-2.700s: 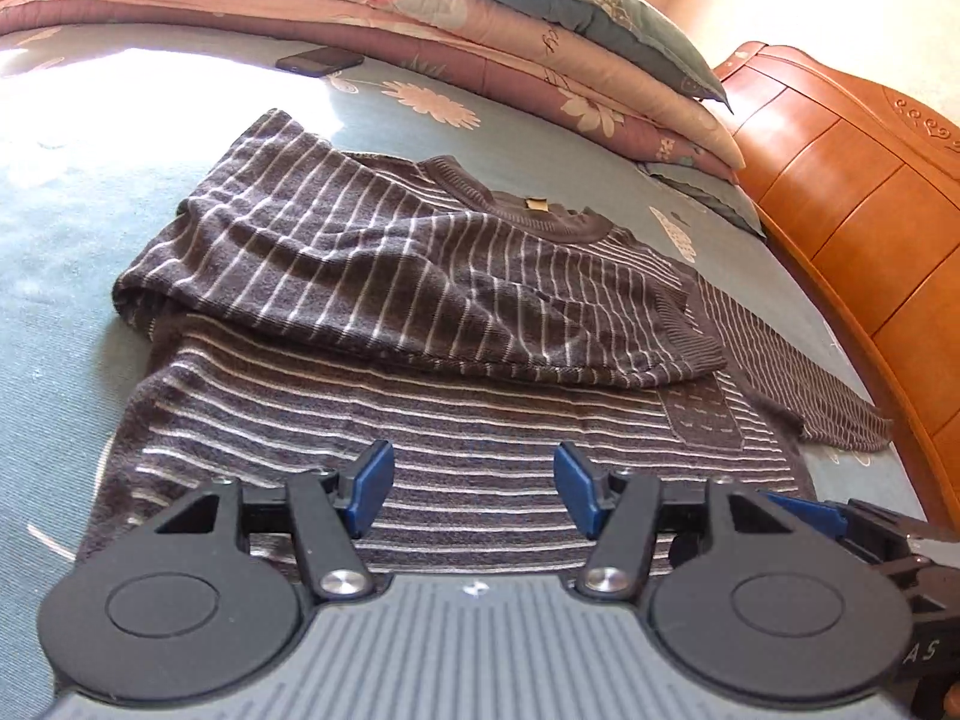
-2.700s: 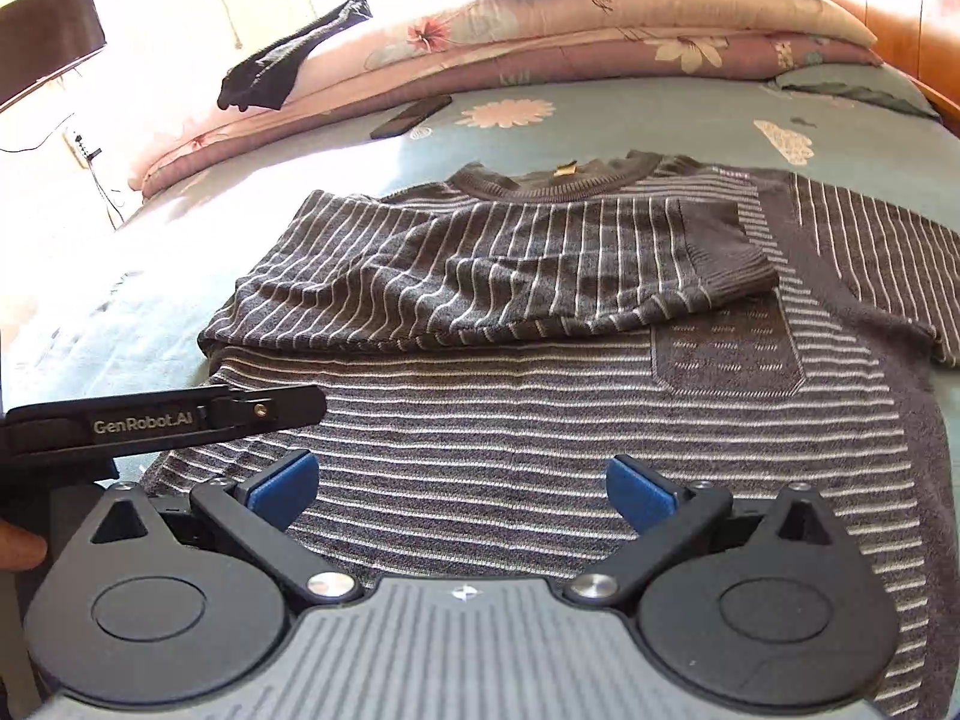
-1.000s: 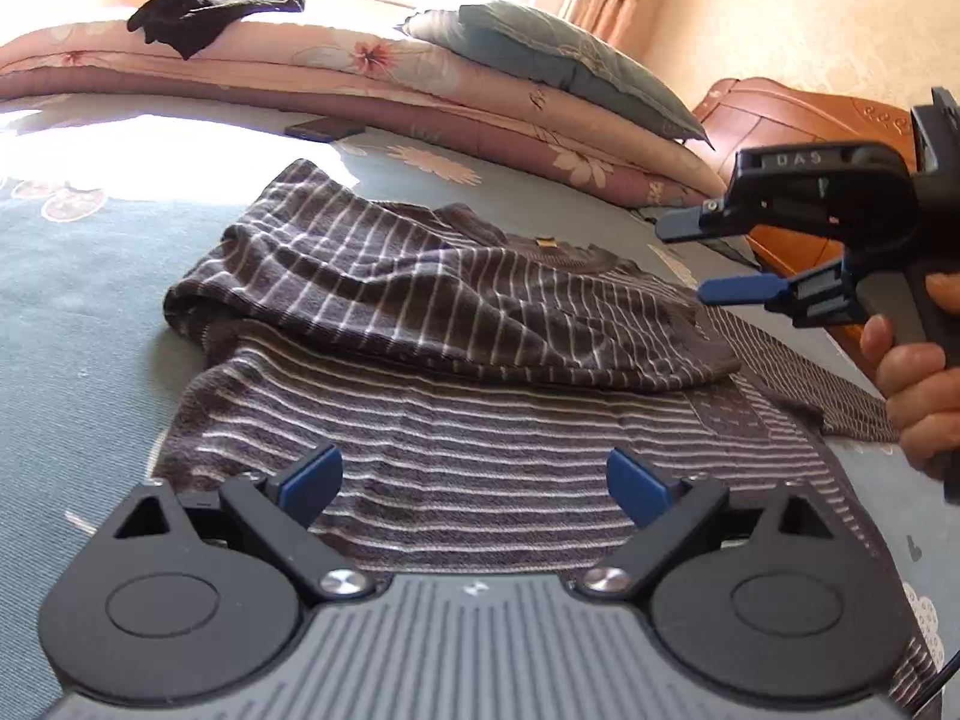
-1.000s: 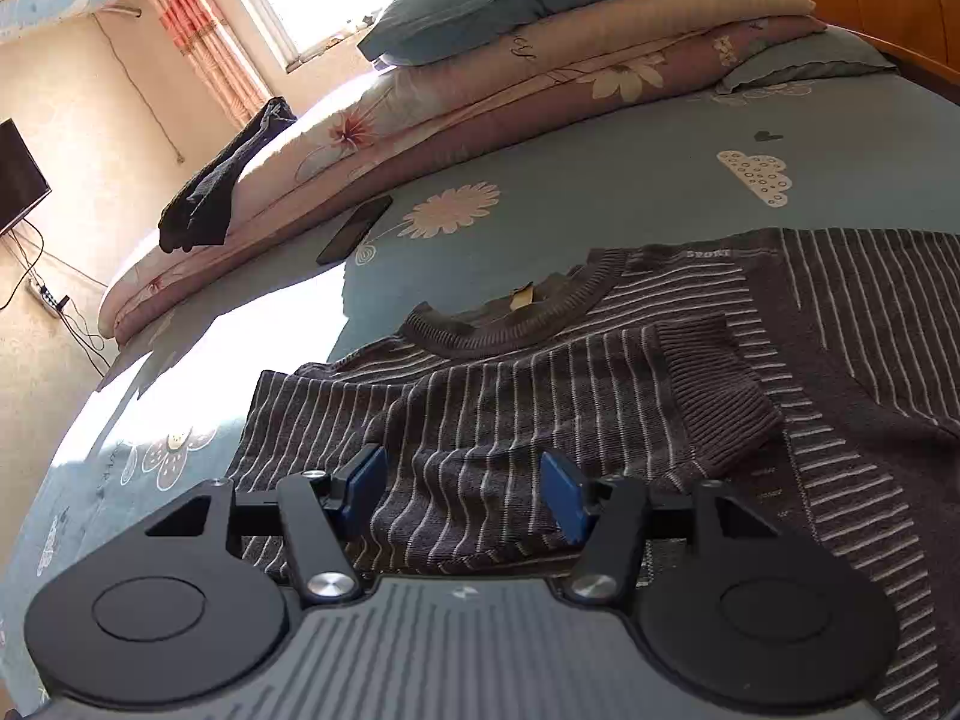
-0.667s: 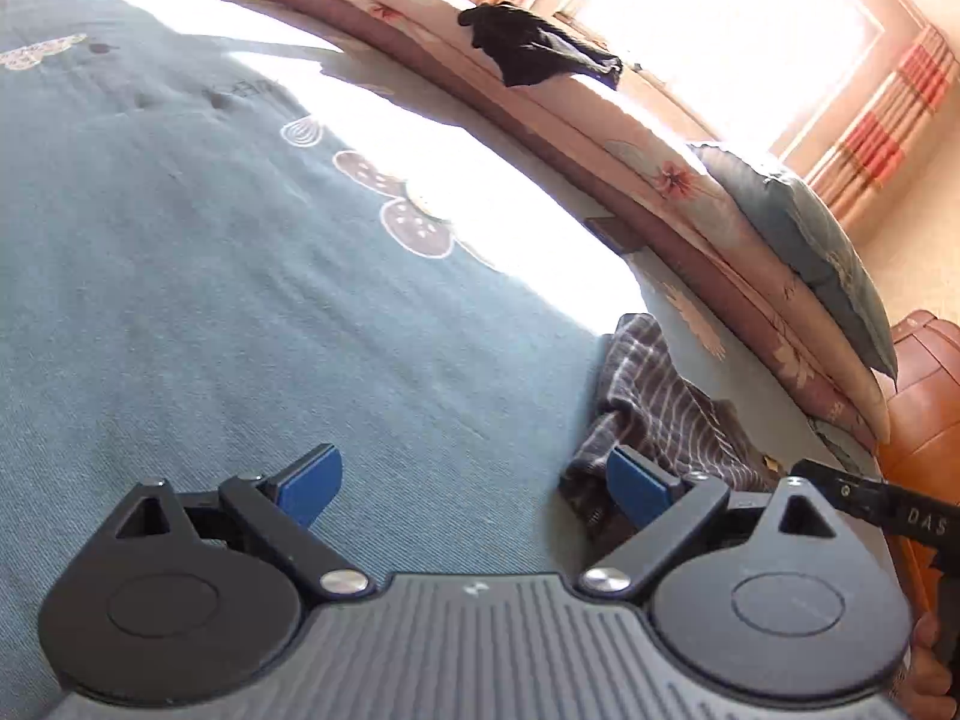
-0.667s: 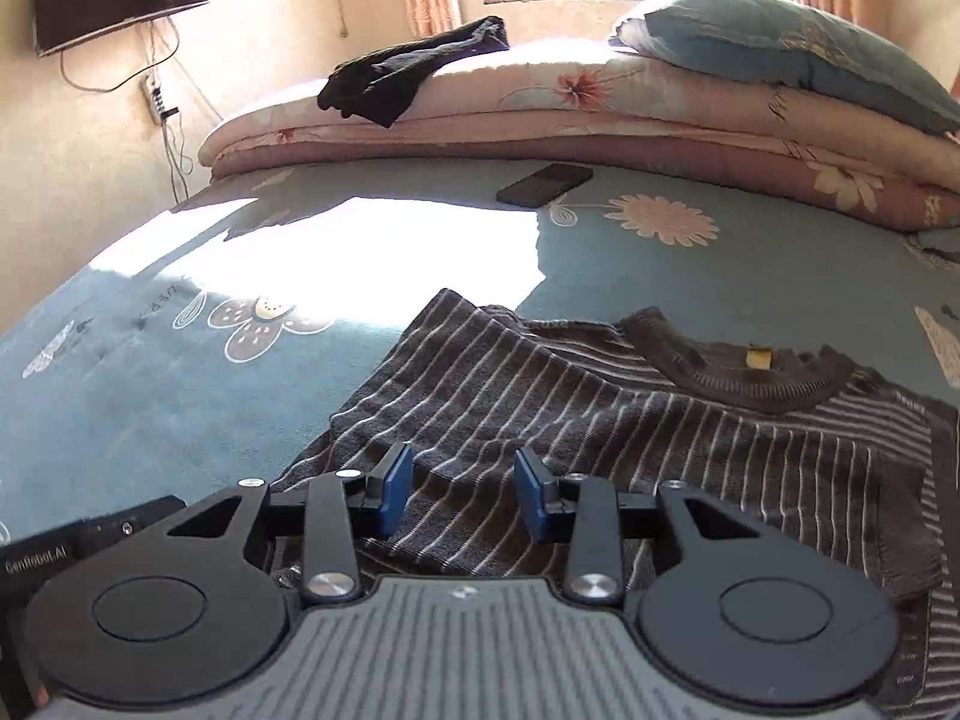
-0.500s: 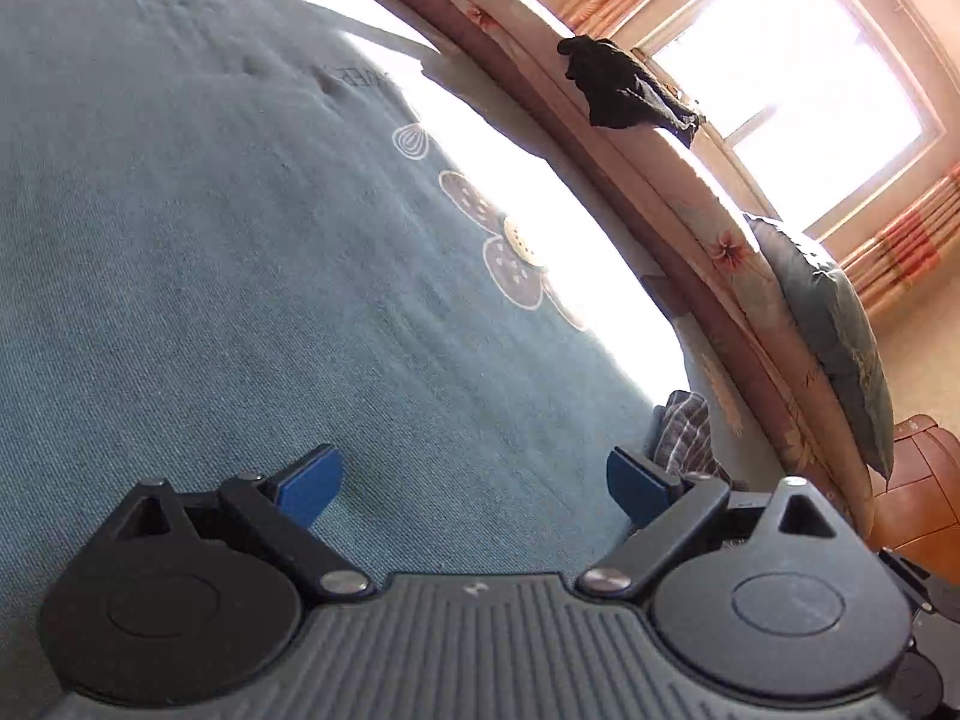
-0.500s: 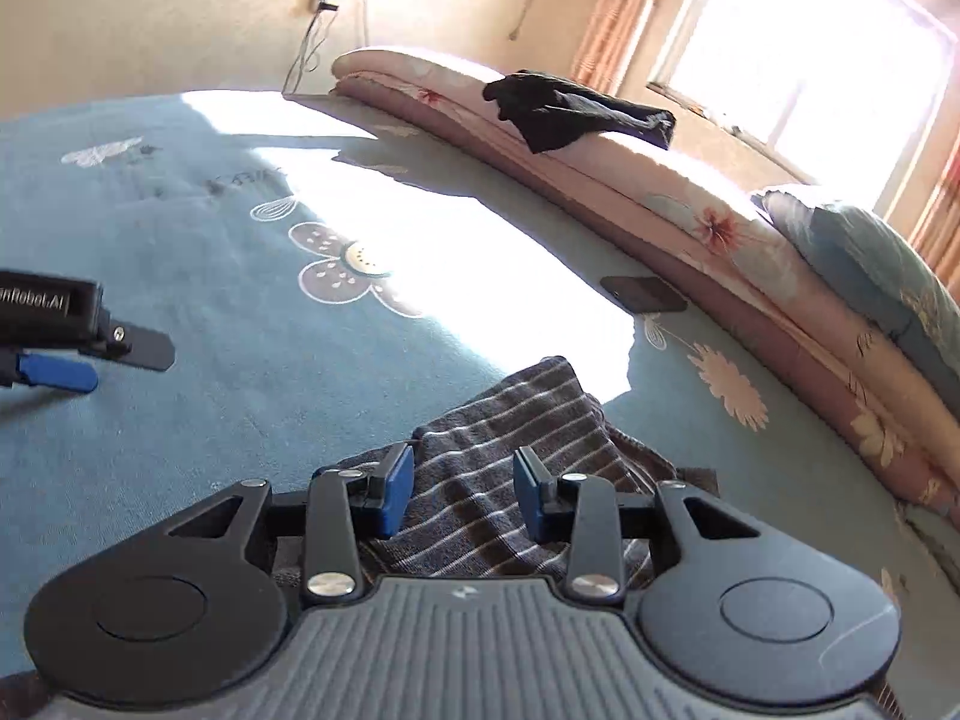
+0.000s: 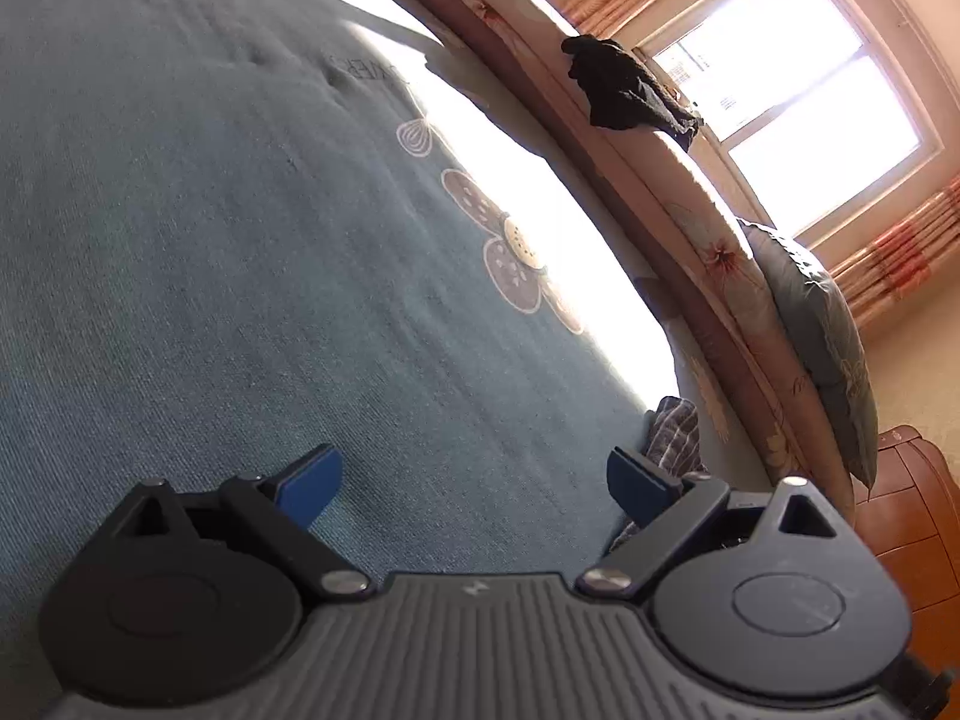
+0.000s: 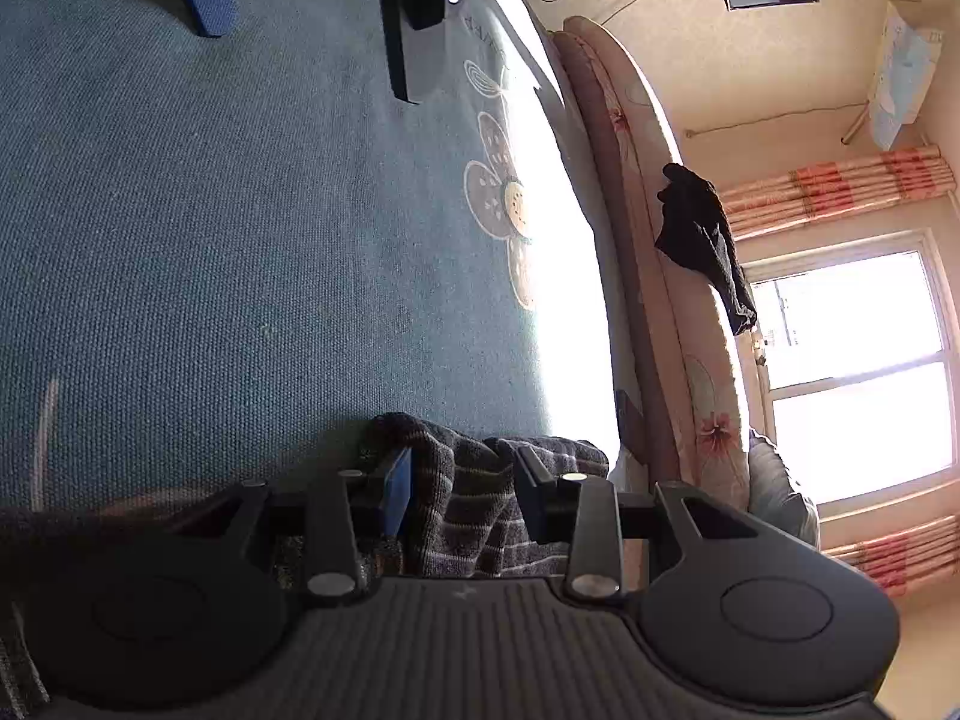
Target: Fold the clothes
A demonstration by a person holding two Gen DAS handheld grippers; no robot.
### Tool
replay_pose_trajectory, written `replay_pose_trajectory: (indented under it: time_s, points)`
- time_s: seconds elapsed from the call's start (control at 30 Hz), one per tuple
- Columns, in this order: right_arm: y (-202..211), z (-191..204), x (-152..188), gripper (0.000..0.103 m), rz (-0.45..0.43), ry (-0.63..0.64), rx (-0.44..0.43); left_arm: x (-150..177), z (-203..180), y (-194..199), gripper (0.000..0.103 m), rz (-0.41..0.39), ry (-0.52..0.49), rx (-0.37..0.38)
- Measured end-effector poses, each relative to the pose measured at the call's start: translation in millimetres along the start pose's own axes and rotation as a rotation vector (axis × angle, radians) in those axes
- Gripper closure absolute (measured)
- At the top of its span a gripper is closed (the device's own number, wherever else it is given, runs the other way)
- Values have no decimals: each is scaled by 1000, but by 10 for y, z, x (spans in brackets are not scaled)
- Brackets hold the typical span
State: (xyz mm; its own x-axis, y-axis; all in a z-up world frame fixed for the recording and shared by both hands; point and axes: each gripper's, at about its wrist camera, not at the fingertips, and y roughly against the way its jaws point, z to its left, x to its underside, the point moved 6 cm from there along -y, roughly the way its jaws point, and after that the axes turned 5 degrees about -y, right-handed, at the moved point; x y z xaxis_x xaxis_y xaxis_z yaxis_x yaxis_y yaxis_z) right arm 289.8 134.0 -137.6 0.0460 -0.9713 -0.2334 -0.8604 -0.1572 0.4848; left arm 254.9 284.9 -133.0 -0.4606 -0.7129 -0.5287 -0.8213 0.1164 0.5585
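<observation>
Swung away from the spread-out striped sweater (image 9: 675, 429), so that the left wrist view now takes in mostly bare blue bedspread (image 9: 240, 252), with only a bunched edge of the knit showing beside the right blue pad of the left gripper (image 9: 474, 483), whose jaws went from partly closed to wide apart. Rolled hard to one side in the right wrist view, bed and window now tilted, with the right gripper (image 10: 462, 489) gone from wide open to narrowed around a raised fold of the sweater.
</observation>
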Motion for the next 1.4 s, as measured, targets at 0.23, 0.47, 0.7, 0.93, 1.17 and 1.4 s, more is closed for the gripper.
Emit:
replay_pose_trajectory:
  time_s: [0.23,0.47,0.7,0.93,1.17,1.4]
  points:
    - [-12,158,-1,98,-40,165,43,7,4,-1,8,-1,-3,-2]
    - [220,300,84,96,-150,176,-41,5,-7,-2,8,-3,-5,-5]
    - [415,-185,-5,89,-181,-116,-121,4,15,6,8,-11,18,0]
    - [-307,-593,182,90,40,-455,-176,33,-40,-13,7,-7,-18,-16]
    - [-804,-717,318,89,132,-696,-201,71,-212,-17,7,18,-82,21]
    - [-130,-1553,1099,72,130,-1072,-226,238,-742,56,7,47,-288,153]
